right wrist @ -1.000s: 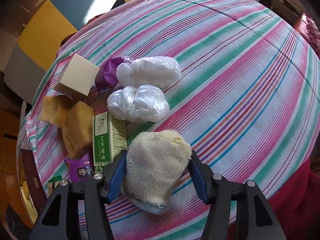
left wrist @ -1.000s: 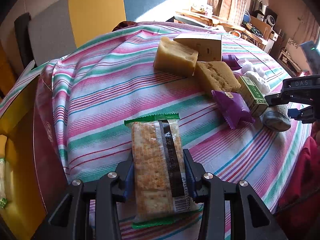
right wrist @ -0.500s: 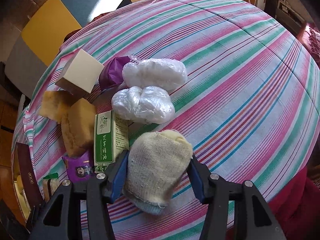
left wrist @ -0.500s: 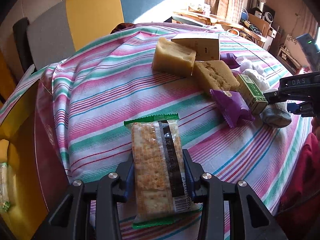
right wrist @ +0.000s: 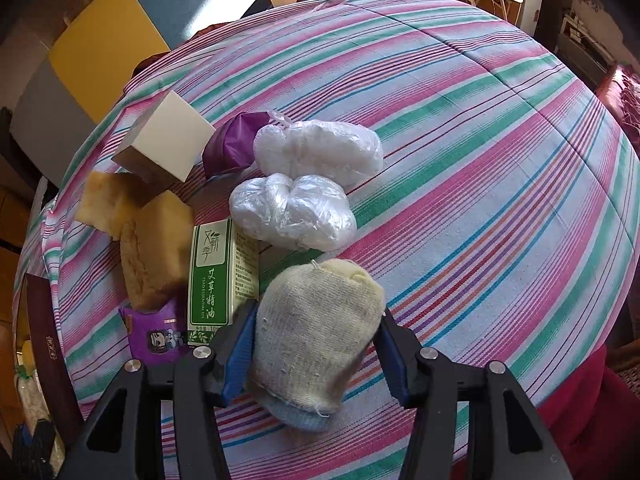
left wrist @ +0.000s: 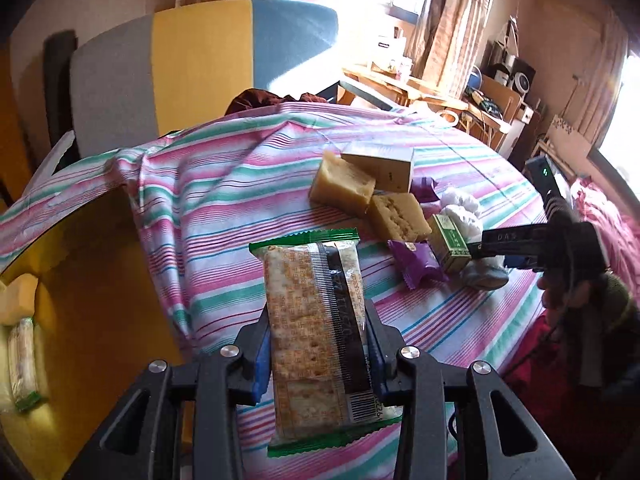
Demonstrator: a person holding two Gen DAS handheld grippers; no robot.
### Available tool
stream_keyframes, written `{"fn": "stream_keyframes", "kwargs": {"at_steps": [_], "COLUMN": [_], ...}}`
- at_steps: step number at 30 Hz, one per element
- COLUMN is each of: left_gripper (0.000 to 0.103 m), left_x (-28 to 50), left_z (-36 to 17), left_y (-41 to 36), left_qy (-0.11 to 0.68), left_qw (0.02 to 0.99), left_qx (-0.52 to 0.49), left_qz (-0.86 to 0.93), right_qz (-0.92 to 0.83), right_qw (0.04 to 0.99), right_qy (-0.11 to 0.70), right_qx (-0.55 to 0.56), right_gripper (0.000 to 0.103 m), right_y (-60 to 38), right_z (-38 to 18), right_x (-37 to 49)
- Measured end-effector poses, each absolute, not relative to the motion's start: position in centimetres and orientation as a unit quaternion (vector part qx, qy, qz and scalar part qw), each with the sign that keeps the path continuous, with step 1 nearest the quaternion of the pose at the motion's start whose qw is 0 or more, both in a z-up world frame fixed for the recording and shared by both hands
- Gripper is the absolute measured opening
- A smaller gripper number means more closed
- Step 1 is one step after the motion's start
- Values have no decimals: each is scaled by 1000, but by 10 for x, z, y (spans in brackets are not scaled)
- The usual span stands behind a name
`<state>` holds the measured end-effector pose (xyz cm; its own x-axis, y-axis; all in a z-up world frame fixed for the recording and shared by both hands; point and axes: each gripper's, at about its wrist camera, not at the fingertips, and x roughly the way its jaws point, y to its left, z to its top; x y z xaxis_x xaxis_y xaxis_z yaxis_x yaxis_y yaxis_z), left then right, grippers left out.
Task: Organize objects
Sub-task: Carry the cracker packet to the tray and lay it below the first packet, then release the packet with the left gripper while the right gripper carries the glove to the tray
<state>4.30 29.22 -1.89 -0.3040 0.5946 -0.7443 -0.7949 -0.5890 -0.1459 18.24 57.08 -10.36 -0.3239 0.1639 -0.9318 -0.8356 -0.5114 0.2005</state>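
Tongs first: your left tongs [left wrist: 318, 354] are clenched on the cracker pack [left wrist: 316, 334] and hold it up off the striped desk [right wrist: 460, 140]. It sticks out far past the pads, so a quick swing could make it tip or slide out. Squeeze harder and the crackers may crack.

Your right tongs [right wrist: 316, 346] sit around the knit sock [right wrist: 318, 326]; they have just been closing a little. The soft sock could slip free, or one tip could bump the green box [right wrist: 218, 274] just beside it.

Left points slanting down, right steeply down.
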Motion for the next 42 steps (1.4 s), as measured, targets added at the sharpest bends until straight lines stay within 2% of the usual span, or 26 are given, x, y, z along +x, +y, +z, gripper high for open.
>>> {"fn": "stream_keyframes", "kwargs": {"at_steps": [6, 14, 28, 42], "left_gripper": [39, 39, 40, 42], "left_x": [-5, -60, -67, -49], "left_z": [-5, -40, -82, -55], "left_y": [190, 92, 60, 46], "left_qy": [96, 82, 82, 52], "left_qw": [352, 225, 172, 142], "left_qx": [-414, -447, -485, -438], "left_qz": [834, 862, 853, 886], "right_qz": [733, 735, 736, 745], "right_qw": [344, 347, 350, 354], "right_qy": [345, 334, 328, 329], "right_qx": [-474, -477, -478, -459], "right_gripper": [56, 56, 56, 54], "right_y": [567, 562, 559, 557], "right_z": [-101, -99, -95, -86], "right_x": [182, 183, 195, 215]}}
